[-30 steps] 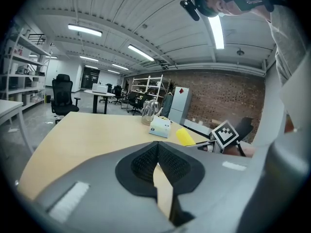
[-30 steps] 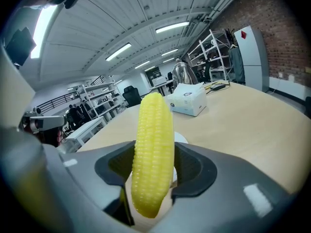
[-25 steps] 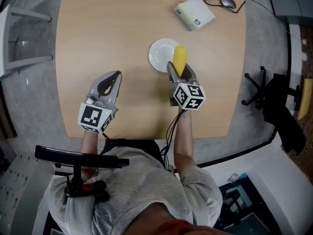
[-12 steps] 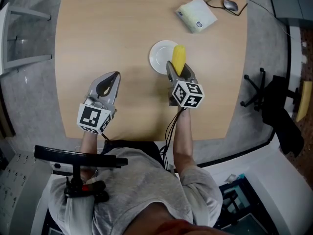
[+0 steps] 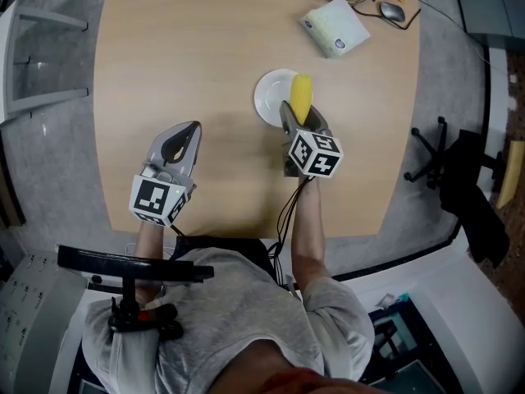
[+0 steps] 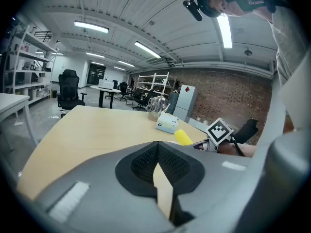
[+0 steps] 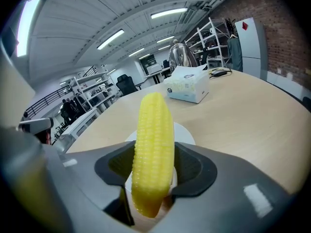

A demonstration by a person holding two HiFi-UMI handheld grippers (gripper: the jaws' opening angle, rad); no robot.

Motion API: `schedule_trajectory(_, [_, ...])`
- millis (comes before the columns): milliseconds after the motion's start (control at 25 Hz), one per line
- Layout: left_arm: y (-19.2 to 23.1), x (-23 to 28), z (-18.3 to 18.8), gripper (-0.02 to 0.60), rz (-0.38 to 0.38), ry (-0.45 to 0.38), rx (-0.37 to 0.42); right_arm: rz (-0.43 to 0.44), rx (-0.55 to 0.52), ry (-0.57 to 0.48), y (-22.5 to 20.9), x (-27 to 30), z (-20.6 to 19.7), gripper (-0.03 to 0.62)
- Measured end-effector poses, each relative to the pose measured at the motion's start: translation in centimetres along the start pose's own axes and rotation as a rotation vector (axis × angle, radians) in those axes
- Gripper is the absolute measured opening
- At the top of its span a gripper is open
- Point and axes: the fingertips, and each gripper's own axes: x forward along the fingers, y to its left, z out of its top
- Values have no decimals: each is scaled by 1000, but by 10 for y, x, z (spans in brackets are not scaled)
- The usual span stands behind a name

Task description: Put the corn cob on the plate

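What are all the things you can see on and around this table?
table: one, light wood, under everything
plate: one, white, mid-table
corn cob: one, yellow, clamped in the right gripper, over the plate's edge
tissue pack: one, pale yellow-white, far right of table
computer mouse: one, dark, far right corner
office chair: one, black, floor right of table
left gripper: one, grey, shut, empty
right gripper: one, grey, holding the corn cob
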Motion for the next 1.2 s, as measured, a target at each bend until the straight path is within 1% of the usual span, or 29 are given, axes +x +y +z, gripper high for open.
schedule_trajectory(240, [9,-2,-6,20,16,11,-24,-36,2,56,-4,8,-4,235])
schedule_trajectory(760, [13,-1,-10,20,12,15,-37,-55,18,109,-3,12,-7,236])
schedule_trajectory(880, [14,-2,-11,20,12,17,-39,-61,-5,124,-2,13,-8,236])
schedule_trajectory(1080, [14,-2,-12,20,11,18,-41,-106,-86,168,0,16,-12,238])
schedule_trajectory(1200, [13,-2,-14,20,7,22,-46,-117,-94,176,1,15,-12,237])
